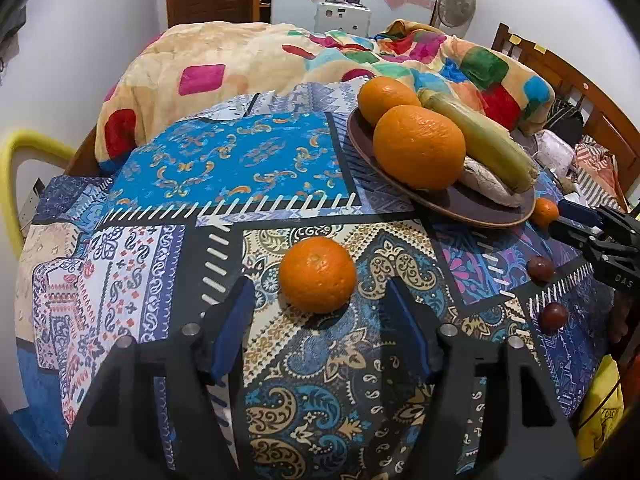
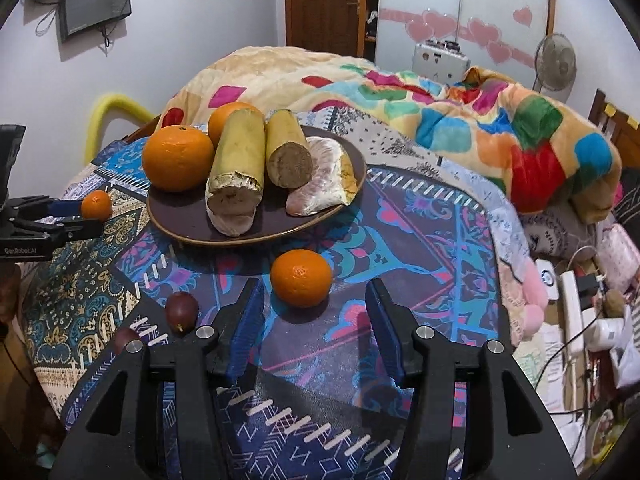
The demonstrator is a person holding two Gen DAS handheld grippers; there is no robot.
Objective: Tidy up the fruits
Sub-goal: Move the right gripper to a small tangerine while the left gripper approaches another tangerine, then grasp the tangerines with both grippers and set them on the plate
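Note:
A brown plate (image 1: 492, 210) (image 2: 188, 228) on the patterned cloth holds two big oranges (image 1: 418, 146) (image 2: 178, 158), two yellow-green stalk pieces (image 1: 480, 140) (image 2: 238, 168) and a peeled pomelo wedge (image 2: 324, 180). My left gripper (image 1: 318, 300) is open, with a small orange (image 1: 317, 275) just ahead between its fingers; the same pair shows in the right wrist view (image 2: 96, 205). My right gripper (image 2: 314, 300) is open behind another small orange (image 2: 301, 278) (image 1: 544, 212). Two dark red round fruits (image 1: 541, 269) (image 2: 182, 311) lie on the cloth nearby.
A bed with a colourful blanket (image 1: 280, 56) (image 2: 460, 112) lies behind the table. A yellow chair back (image 1: 24, 148) stands at the left. Cables, a power strip (image 2: 570, 308) and clutter lie to the right. A fan (image 1: 456, 2) stands by the wardrobe.

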